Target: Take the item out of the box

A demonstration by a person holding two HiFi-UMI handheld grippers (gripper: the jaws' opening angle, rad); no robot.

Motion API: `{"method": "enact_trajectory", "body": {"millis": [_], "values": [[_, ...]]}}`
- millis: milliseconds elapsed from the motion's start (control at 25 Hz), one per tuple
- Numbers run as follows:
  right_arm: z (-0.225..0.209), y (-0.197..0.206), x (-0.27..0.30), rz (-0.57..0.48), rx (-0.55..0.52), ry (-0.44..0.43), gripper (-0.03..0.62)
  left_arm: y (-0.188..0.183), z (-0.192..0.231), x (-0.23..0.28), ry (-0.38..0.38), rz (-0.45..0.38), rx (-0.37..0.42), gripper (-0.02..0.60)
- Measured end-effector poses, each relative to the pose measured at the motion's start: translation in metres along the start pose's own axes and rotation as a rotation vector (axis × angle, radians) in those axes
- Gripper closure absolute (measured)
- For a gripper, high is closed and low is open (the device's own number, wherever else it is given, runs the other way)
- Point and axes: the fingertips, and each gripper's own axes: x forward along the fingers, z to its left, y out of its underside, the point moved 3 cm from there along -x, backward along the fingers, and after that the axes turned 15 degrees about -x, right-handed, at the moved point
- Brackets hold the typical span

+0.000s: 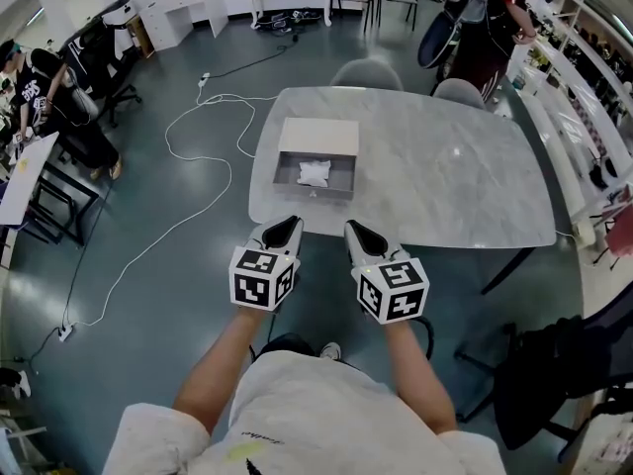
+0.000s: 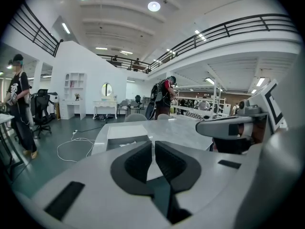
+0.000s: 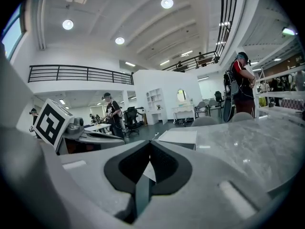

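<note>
An open shallow box (image 1: 315,178) sits near the front left edge of the marble table (image 1: 445,176). Its lid (image 1: 318,136) lies just behind it. A white crumpled item (image 1: 314,173) rests inside the box. My left gripper (image 1: 289,225) and right gripper (image 1: 354,229) hover side by side just in front of the table edge, short of the box, both shut and empty. The left gripper view shows its shut jaws (image 2: 153,143) pointing at the box (image 2: 125,142). From the right gripper view, the shut jaws (image 3: 150,145) face the lid (image 3: 179,136).
Two grey chairs (image 1: 367,72) stand at the table's far side. A white cable (image 1: 198,156) loops over the floor at the left. A dark chair with a bag (image 1: 554,374) is close at my right. People stand at desks on the left (image 1: 40,97) and at the back right (image 1: 490,28).
</note>
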Motion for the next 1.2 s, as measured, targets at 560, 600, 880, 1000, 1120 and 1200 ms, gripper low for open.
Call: {"method": "enact_trajectory", "body": {"millis": [560, 600, 880, 1000, 1120, 1200], "values": [[-0.035, 0.011, 0.054, 0.034, 0.004, 0.01, 0.589, -0.009, 0.032, 0.076, 0.065, 0.111, 0.128, 0.555], [-0.04, 0.011, 0.06, 0.038, 0.005, 0.014, 0.589, -0.011, 0.035, 0.084, 0.072, 0.121, 0.145, 0.555], [-0.068, 0.002, 0.105, 0.048, 0.023, 0.034, 0.589, -0.022, 0.056, 0.135, 0.141, 0.218, 0.236, 0.555], [-0.077, 0.001, 0.121, 0.052, 0.031, 0.043, 0.589, -0.023, 0.065, 0.153, 0.173, 0.256, 0.279, 0.555], [-0.084, 0.001, 0.134, 0.063, 0.037, 0.055, 0.589, -0.021, 0.074, 0.169, 0.206, 0.305, 0.315, 0.555], [-0.089, 0.001, 0.142, 0.069, 0.04, 0.066, 0.589, -0.017, 0.079, 0.18, 0.228, 0.348, 0.355, 0.554]]}}
